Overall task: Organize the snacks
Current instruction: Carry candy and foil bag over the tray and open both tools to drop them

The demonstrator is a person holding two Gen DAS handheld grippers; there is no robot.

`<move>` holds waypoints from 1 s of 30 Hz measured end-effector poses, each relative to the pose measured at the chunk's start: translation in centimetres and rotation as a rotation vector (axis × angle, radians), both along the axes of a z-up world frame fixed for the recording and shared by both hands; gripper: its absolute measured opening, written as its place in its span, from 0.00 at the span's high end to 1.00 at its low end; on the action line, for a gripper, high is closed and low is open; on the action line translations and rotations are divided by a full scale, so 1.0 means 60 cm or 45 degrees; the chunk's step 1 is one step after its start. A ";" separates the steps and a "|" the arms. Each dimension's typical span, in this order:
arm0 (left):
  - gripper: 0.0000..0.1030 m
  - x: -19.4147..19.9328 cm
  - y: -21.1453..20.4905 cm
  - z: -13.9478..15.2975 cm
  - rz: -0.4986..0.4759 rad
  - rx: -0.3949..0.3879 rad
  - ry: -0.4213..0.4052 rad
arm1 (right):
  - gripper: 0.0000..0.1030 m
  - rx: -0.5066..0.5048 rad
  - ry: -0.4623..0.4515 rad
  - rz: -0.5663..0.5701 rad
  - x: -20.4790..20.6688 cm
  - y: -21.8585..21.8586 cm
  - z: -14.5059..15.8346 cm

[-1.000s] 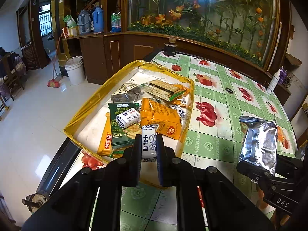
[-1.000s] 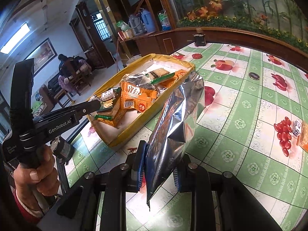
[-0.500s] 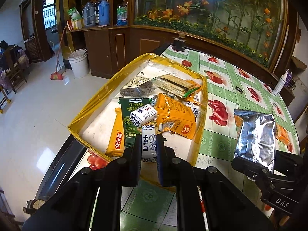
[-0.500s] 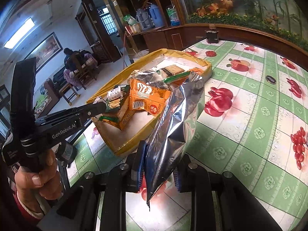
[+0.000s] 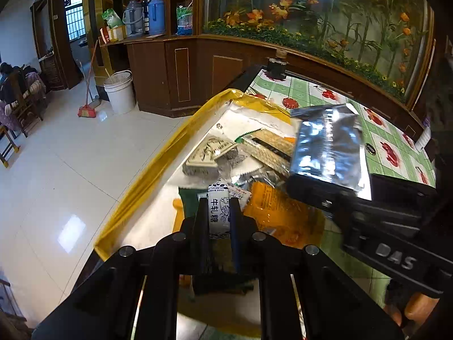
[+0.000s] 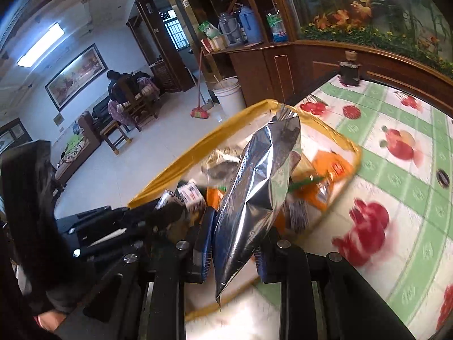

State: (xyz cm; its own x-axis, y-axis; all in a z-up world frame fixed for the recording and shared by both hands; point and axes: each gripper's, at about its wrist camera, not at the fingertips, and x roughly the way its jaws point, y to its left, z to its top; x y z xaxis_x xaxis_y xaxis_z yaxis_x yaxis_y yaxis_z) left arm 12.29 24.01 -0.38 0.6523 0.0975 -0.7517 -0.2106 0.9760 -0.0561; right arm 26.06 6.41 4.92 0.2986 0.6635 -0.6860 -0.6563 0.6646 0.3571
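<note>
Both hands have swung in: the left tongs, clenched on the small white nougat packet, and right tongs, gripping the crinkled silver foil pouch, now hang over the yellow-rimmed snack tray on the counter, so drop-off looks imminent.

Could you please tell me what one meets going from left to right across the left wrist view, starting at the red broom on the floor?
Red broom → white plastic bucket → yellow-rimmed snack tray → white nougat candy packet in the left gripper → silver foil pouch.
</note>
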 end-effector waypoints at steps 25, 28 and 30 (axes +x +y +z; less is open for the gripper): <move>0.81 0.028 0.005 -0.022 0.059 0.099 0.033 | 0.43 -0.108 0.058 -0.052 0.080 0.063 -0.064; 0.72 0.025 0.001 -0.021 0.063 0.108 0.033 | 0.42 -0.091 0.061 -0.067 0.074 0.046 -0.060; 0.51 0.022 -0.002 -0.020 0.068 0.119 0.032 | 0.42 -0.091 0.054 -0.073 0.069 0.039 -0.057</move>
